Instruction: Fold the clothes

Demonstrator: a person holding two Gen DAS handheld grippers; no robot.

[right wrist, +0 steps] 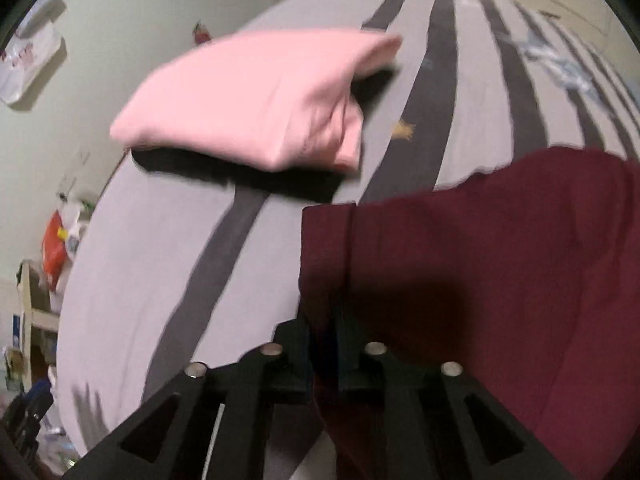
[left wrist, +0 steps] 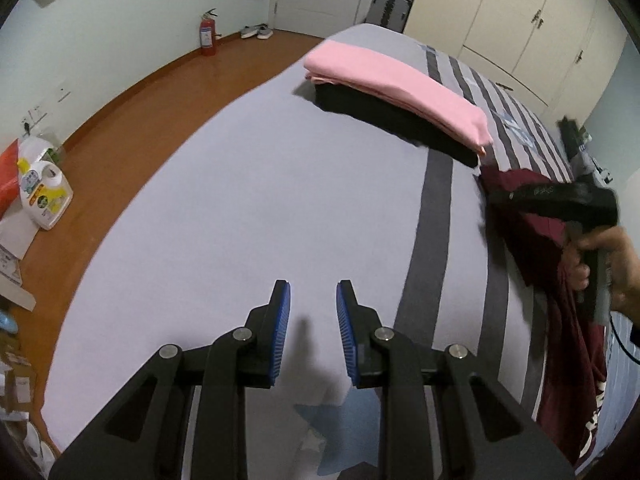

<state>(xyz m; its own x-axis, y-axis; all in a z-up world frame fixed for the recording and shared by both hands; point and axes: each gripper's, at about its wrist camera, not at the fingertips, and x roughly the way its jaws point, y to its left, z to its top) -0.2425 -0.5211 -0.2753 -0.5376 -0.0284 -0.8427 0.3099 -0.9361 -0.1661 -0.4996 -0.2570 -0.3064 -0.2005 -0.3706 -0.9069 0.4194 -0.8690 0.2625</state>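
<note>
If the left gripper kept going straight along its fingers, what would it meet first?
Most likely the bare grey bedsheet: the left gripper has open, empty jaws tilted down at it. The pink folded garment and maroon garment lie off to the right of that line.

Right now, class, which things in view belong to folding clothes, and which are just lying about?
Belonging to the job:
- dark maroon cloth garment, draped over the right hand-held gripper
- folded pink cloth garment stacked on a folded black one
- grey striped bed sheet

Lying about:
- red fire extinguisher
- white plastic detergent jug
- pale shoes
</note>
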